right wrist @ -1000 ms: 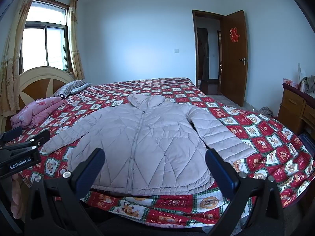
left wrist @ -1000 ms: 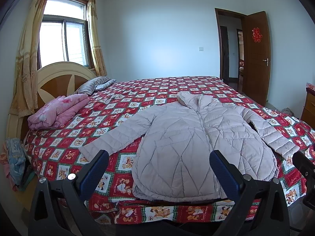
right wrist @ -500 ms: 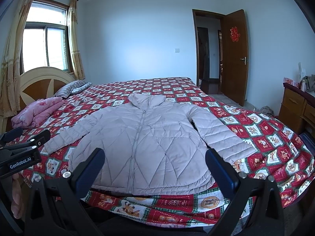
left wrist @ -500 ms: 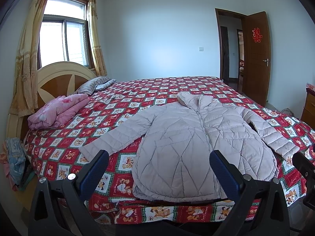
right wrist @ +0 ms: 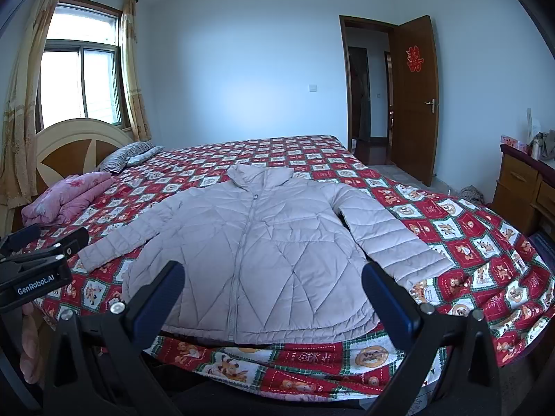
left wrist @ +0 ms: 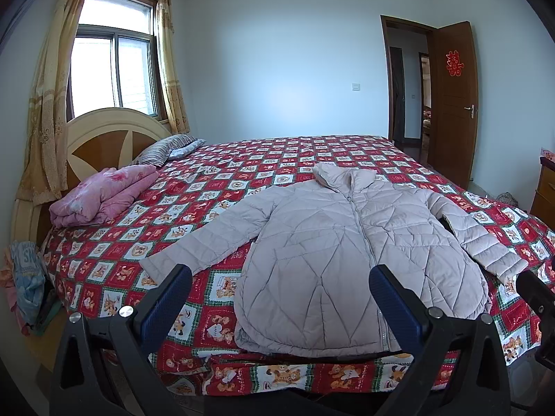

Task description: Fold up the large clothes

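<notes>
A bed (left wrist: 242,187) covered by a red patchwork quilt (right wrist: 451,235) with cartoon squares fills the room. A pale quilted puffer jacket (left wrist: 329,242) lies flat on the quilt near the front edge, zipped, collar toward the far wall, both sleeves spread out to the sides. A folded pink blanket (left wrist: 100,196) sits by the wooden headboard (left wrist: 104,131), next to a striped pillow (left wrist: 163,147). The left claw (left wrist: 281,298) and the right claw (right wrist: 270,294) both hang in front of the hem, jaws wide apart, gripping nothing and clear of the fabric.
</notes>
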`<state>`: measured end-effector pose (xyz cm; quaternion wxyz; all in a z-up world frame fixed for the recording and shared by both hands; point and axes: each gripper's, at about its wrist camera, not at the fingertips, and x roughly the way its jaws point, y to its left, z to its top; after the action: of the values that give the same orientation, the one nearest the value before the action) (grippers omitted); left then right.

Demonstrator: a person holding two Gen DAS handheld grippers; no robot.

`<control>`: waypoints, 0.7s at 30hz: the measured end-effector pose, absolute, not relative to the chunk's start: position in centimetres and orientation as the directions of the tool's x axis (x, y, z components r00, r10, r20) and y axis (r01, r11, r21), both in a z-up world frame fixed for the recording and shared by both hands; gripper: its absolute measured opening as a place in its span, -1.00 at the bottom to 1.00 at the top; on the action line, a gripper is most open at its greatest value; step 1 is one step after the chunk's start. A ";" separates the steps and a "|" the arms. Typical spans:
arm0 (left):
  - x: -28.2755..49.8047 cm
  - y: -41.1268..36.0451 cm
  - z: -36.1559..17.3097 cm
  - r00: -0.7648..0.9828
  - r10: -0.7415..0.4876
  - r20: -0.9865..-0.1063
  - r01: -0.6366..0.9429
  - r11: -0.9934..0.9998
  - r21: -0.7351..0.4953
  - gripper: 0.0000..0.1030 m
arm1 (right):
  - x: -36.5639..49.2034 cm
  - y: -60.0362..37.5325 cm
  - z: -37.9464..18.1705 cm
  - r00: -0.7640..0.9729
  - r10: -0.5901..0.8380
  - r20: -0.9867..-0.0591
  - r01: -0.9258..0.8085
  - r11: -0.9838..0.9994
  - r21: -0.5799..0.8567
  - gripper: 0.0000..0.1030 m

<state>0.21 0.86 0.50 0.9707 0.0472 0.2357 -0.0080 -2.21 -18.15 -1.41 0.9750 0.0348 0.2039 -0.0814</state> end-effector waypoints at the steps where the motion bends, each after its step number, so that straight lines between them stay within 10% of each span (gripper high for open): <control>1: 0.2 0.9 0.5 0.889 0.007 -0.459 0.037 0.995 0.088 0.98 | -2.2 -18.1 -1.4 0.904 -0.143 -0.404 0.172 0.984 0.035 1.00; 21: 6.8 2.4 -3.3 0.871 0.120 -0.476 -0.052 0.987 0.153 0.98 | 3.9 -27.6 -7.2 0.818 -0.211 -0.535 0.322 0.939 0.122 1.00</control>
<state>6.83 2.44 -3.25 0.9649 0.0680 0.2496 0.0444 3.92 -27.60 -7.23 0.9477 0.1040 0.2668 -0.1407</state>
